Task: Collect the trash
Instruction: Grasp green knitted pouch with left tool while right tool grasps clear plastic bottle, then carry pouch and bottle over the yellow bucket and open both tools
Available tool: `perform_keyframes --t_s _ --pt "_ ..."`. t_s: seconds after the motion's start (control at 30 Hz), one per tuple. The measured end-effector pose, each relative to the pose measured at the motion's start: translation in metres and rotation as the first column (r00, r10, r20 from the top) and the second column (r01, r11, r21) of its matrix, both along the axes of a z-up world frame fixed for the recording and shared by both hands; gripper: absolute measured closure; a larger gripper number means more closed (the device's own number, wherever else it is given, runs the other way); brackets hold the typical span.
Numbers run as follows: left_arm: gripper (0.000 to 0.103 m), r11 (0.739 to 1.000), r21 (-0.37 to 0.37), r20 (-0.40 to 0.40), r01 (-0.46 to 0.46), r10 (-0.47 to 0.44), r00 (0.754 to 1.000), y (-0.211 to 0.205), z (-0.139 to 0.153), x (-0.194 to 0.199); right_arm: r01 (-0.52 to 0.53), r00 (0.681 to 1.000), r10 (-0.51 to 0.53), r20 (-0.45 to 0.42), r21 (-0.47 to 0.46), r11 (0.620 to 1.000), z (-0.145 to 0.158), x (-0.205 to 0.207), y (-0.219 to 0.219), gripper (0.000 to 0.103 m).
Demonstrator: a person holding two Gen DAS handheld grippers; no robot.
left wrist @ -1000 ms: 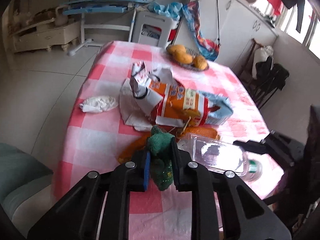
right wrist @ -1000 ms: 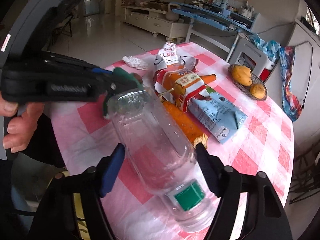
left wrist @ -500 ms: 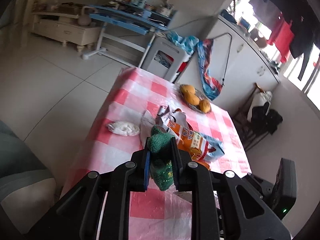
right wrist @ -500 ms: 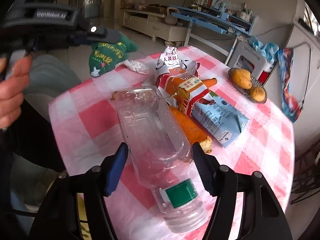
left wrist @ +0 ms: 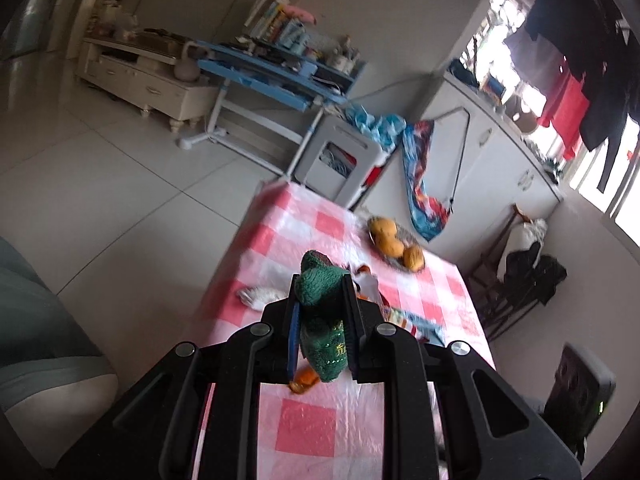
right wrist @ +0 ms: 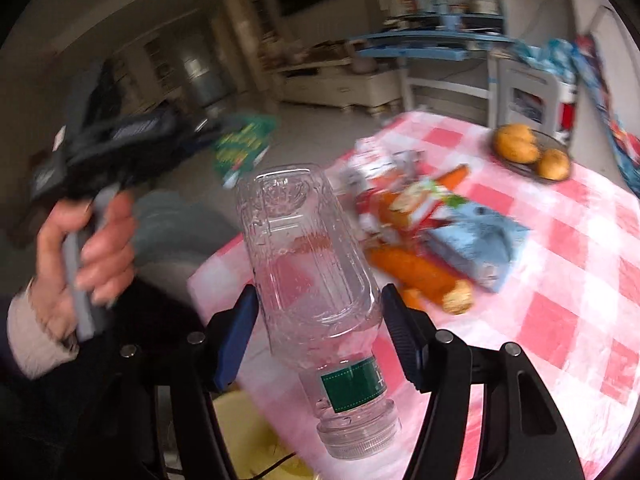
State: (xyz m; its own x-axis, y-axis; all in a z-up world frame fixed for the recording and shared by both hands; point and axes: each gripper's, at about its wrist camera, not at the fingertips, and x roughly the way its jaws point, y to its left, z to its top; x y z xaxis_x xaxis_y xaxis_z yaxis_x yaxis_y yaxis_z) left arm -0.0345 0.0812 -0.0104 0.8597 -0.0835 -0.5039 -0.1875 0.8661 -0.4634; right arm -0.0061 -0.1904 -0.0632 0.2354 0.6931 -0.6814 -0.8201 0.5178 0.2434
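My left gripper point(left wrist: 320, 284) is shut on a green knitted cloth point(left wrist: 322, 340) and holds it in the air over the near end of the pink checked table point(left wrist: 304, 428). The right wrist view shows that same green cloth point(right wrist: 244, 144) high at the left, with a hand point(right wrist: 92, 248) on the gripper's handle. My right gripper point(right wrist: 320, 300) grips a clear plastic bottle point(right wrist: 308, 248) by its sides, green-labelled neck towards the camera and base tilted up. Crumpled cartons and wrappers point(right wrist: 472, 240), an orange wrapper point(right wrist: 412, 272) and a white tissue point(left wrist: 260, 294) lie on the cloth.
A bowl of oranges point(right wrist: 528, 152) stands near the far end of the table. A white chair point(left wrist: 340, 160) is behind that end, and a dark chair with clothes point(left wrist: 520, 280) to the right. A grey cushion point(left wrist: 36, 340) lies left of the table, over tiled floor.
My left gripper has risen and swung away to the left with the green cloth. The right jaws have narrowed onto the bottle and tipped it up off the table.
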Motion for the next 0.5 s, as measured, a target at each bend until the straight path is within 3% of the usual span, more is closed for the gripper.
perform_keyframes --t_s 0.17,0.33,0.5 --pt "0.085 1.000 -0.003 0.008 -0.004 0.004 1.000 0.005 0.004 -0.006 -0.204 0.979 0.203 -0.030 -0.048 0.978 -0.004 -0.042 0.020 0.042" --pt "0.085 0.998 0.040 0.000 0.049 -0.049 0.999 -0.009 0.007 -0.014 -0.404 0.915 0.396 -0.083 -0.159 0.901 -0.020 -0.094 0.043 0.043" --pt "0.085 0.989 0.108 -0.013 0.102 -0.101 0.995 -0.032 0.009 -0.030 -0.498 0.867 0.484 -0.118 -0.228 0.837 -0.032 -0.129 0.056 0.043"
